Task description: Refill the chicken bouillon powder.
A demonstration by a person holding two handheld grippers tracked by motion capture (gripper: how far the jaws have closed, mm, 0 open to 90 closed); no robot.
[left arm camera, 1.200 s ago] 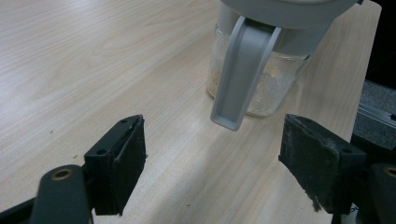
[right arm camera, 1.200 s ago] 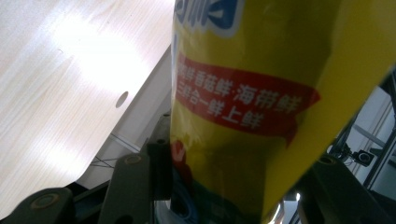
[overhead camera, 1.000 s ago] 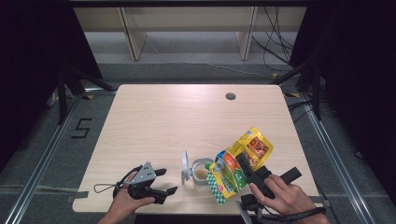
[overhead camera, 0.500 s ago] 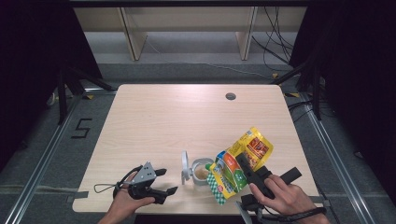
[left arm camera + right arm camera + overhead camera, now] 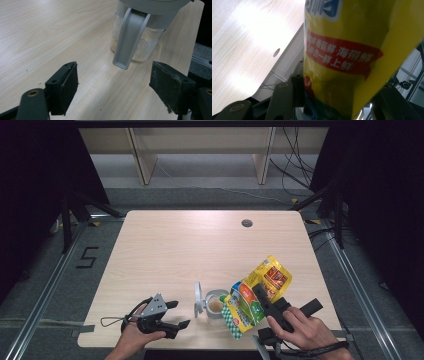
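Yellow pouch point(image 5: 255, 292) held tilted over open glass jar point(image 5: 216, 304) at near edge of pale wood surface point(image 5: 200, 245), right of centre. Right claw point(image 5: 264, 301) pinching pouch about mid-body; mouth end with green check trim pointing down and left, just beside jar rim. Jar lid point(image 5: 198, 299) hinged back, standing on jar's left. Left claw point(image 5: 176, 314) spread, holding nothing, resting near left of jar, apart from it.

Left gripper view: jaws wide apart, jar point(image 5: 140, 45) straight ahead between them, grey clasp point(image 5: 130, 40) hanging down its front. Pale granules at jar bottom, level low.

Right gripper view: pouch point(image 5: 352, 55) clamped between jaws, very close to lens. Red banner with white Chinese characters, partly legible: "番茄鲜·海带鲜" over "鲜上鲜". Blue-outlined white lettering above, cut off, unreadable. Cable hole point(image 5: 276, 52) in surface visible at far edge.

Step judged: pouring pouch contents into jar, early. Next move calls for mouth centred over opening and steeper tilt; left claw likely needed to steady jar.
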